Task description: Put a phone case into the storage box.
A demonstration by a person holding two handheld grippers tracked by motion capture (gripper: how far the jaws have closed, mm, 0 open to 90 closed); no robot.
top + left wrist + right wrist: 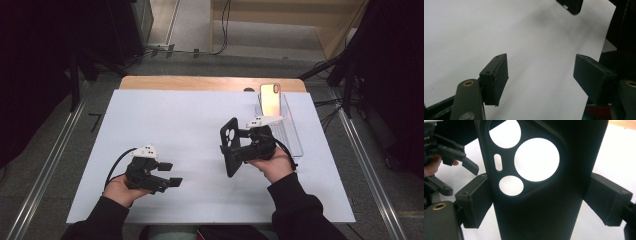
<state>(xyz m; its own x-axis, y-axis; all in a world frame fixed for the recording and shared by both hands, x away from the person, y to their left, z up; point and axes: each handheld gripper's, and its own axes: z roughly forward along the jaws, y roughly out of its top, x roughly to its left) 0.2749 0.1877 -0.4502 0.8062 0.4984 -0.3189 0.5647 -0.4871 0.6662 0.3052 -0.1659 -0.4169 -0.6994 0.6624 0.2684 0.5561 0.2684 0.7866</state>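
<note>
A black phone case (229,136) with round camera cut-outs stands on edge above the white mat, right of centre. My right gripper (236,148) is shut on it. In the right gripper view both pads press the long sides of the case (541,195), right gripper (537,202). My left gripper (172,174) hovers at the front left, pointing right, open with nothing between its fingers. The left gripper view has the left gripper (540,68) over bare mat, with a corner of the case (571,5) at the top edge.
A white mat (165,115) covers the wooden table. A gold-backed phone (270,98) stands upright at the back right in a clear plastic holder (292,132). The right gripper view has the left gripper (454,152) off to its left.
</note>
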